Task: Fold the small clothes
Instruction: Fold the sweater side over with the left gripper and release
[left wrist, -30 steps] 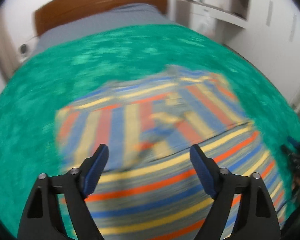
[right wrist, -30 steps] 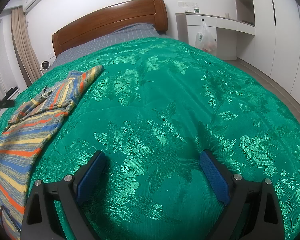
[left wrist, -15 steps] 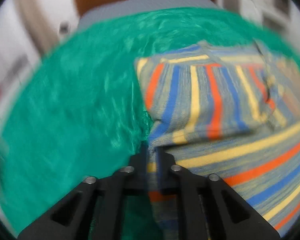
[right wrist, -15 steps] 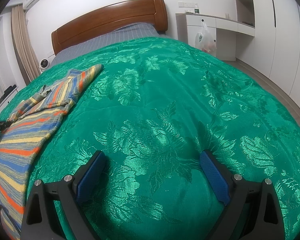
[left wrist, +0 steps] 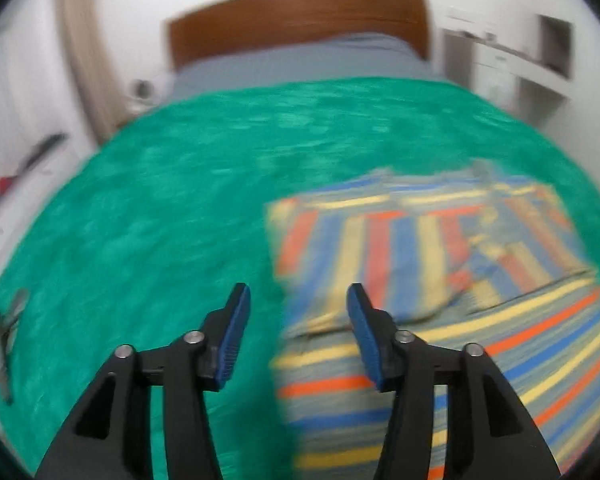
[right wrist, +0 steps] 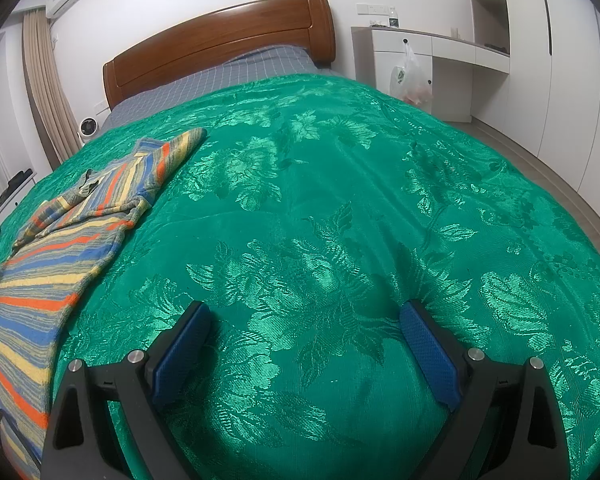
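Observation:
A striped garment [left wrist: 440, 280] in blue, yellow, orange and grey lies flat on the green bedspread [left wrist: 160, 220], its near-left sleeve folded over the body. My left gripper [left wrist: 298, 300] hovers over the garment's left edge with its jaws opening and nothing between the blue pads. In the right wrist view the same striped garment [right wrist: 60, 256] lies at the far left. My right gripper [right wrist: 304, 320] stands wide open above bare green bedspread [right wrist: 340, 200], well to the right of the garment.
A wooden headboard [right wrist: 220, 44] and grey sheet close the far end of the bed. White cabinets [right wrist: 432, 64] with a hanging plastic bag [right wrist: 410, 80] stand at the right. A curtain [right wrist: 40, 88] and small fan [right wrist: 87, 126] are at the left.
The left gripper shut on the garment's left edge half a second ago, then let go and pulled back; its jaws now stand apart. The sleeve lies folded in. The right gripper has not moved.

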Motion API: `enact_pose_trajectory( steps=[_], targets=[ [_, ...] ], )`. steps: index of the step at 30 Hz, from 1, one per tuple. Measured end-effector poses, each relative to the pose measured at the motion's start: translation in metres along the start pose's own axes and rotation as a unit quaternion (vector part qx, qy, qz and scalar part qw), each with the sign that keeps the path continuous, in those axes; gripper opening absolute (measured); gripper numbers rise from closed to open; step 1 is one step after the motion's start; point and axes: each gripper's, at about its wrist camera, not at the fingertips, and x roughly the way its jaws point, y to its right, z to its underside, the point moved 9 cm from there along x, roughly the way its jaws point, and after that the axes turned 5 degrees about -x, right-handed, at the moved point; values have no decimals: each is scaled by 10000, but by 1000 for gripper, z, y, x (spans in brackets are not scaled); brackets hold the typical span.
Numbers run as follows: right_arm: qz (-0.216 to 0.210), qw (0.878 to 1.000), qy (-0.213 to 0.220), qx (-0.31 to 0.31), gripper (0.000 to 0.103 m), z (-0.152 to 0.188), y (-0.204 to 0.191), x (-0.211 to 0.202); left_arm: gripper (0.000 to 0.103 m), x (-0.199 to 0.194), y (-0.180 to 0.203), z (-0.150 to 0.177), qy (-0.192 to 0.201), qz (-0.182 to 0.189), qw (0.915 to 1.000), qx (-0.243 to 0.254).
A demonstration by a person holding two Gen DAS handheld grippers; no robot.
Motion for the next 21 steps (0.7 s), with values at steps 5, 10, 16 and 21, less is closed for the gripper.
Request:
enact_pose_trajectory(
  steps=[5,10,16,21],
  targets=[
    [4,10000,0,-3,95,0,0,0,61,64,55,-7,-975,311,9937,467],
    [-16,10000,8,7,95,0,-1,0,58,68,91,13,-1074,485,9893,860],
    [-38,10000,6,-1,97,0,-1,0,74,32,139,51,-739,769,9741,1992],
    [-26,10000,2,-11,97,0,0,0,79,4,125,71,-860,993,9805,1465]
  ],
)
